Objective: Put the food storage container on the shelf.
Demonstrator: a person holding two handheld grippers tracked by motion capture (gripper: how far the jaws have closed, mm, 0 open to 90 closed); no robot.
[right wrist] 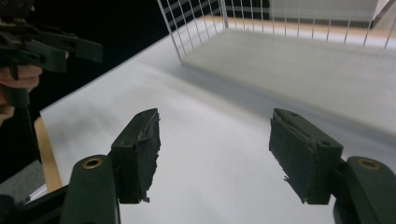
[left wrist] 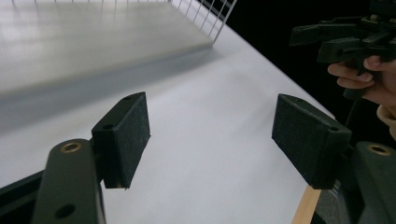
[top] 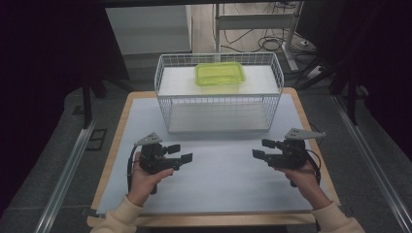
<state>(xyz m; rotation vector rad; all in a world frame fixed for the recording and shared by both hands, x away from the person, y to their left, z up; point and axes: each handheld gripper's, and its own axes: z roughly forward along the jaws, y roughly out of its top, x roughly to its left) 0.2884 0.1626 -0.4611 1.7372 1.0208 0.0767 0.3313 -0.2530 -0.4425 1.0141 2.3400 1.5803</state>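
Nothing looks begun: both the left gripper (top: 180, 153) and right gripper (top: 263, 148) hover spread and empty at lower frame, while the yellow-green lidded plastic container (top: 220, 74) sits in the white wire basket (top: 165, 104), upper centre.

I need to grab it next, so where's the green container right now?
In the high view, the green container sits inside the white wire basket at the table's far side, toward the basket's back and roughly centred, well beyond both hand-held grippers.

White wire basket (top: 167, 87), translucent green plastic container (top: 220, 73)

Dark room, grey floor (top: 53, 145), cables (top: 265, 41) behind.
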